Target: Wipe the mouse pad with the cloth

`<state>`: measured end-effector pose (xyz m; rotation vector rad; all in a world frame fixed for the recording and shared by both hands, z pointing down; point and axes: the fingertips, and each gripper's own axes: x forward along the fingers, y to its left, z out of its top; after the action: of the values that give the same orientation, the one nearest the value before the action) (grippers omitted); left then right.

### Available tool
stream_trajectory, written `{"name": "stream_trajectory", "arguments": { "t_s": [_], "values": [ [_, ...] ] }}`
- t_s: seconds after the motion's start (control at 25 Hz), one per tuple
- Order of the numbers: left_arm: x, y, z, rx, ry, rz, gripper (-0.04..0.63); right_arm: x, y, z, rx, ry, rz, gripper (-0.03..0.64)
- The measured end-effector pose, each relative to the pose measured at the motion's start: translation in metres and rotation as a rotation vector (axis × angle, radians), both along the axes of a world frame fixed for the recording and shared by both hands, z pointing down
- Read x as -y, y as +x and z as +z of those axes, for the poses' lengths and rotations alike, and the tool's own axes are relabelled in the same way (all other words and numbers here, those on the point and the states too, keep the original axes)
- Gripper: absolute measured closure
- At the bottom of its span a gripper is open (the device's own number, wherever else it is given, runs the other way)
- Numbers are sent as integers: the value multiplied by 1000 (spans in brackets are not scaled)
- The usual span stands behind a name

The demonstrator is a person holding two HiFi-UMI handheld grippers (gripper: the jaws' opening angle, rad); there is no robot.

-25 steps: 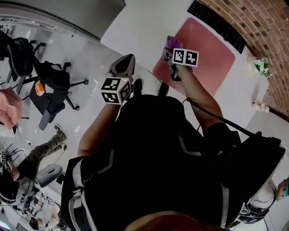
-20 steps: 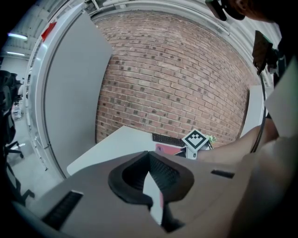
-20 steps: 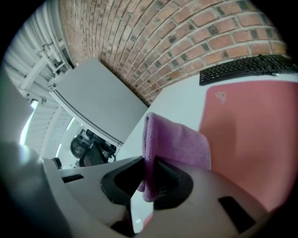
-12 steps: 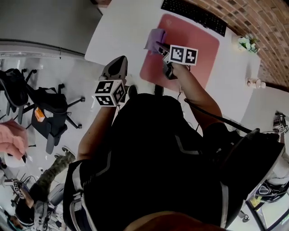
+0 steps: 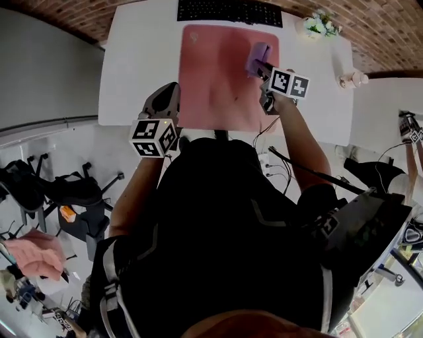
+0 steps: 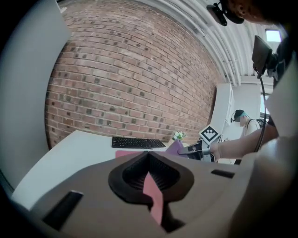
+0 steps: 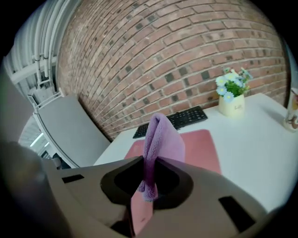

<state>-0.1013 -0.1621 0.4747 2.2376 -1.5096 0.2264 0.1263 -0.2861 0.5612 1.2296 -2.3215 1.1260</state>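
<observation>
A pink mouse pad (image 5: pixel 221 79) lies on the white table (image 5: pixel 139 59), in front of a black keyboard (image 5: pixel 228 11). My right gripper (image 5: pixel 263 66) is shut on a folded purple cloth (image 5: pixel 258 57) over the pad's far right part. In the right gripper view the cloth (image 7: pixel 160 137) stands up out of the right gripper (image 7: pixel 151 174), with the pad (image 7: pixel 202 148) beyond. My left gripper (image 5: pixel 166 96) hangs at the table's near edge, left of the pad. In the left gripper view the left gripper (image 6: pixel 150 186) is shut and holds nothing.
A small pot of flowers (image 5: pixel 318 25) stands at the table's far right, and a small cup (image 5: pixel 350 80) sits near the right edge. Office chairs (image 5: pixel 73 191) stand on the floor to the left. Cables (image 5: pixel 274 165) hang below the table's near edge.
My right gripper has carried the cloth across the pad, from its left edge to its far right part. The head view has swung round. The left gripper stays by the table's near edge.
</observation>
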Motion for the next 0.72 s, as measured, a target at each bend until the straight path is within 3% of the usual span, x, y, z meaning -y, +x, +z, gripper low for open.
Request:
{"name": "stream_trajectory", "arguments": {
  "t_s": [0.36, 0.52, 0.72],
  "values": [
    [17, 32, 6, 16, -24, 66, 591, 18, 128, 22, -174, -5, 202, 563],
    [18, 34, 5, 17, -19, 61, 591, 17, 144, 44, -301, -40, 155, 563],
    [14, 33, 3, 25, -6, 57, 591, 19, 129, 72, -330, -88, 75, 563]
  ]
}}
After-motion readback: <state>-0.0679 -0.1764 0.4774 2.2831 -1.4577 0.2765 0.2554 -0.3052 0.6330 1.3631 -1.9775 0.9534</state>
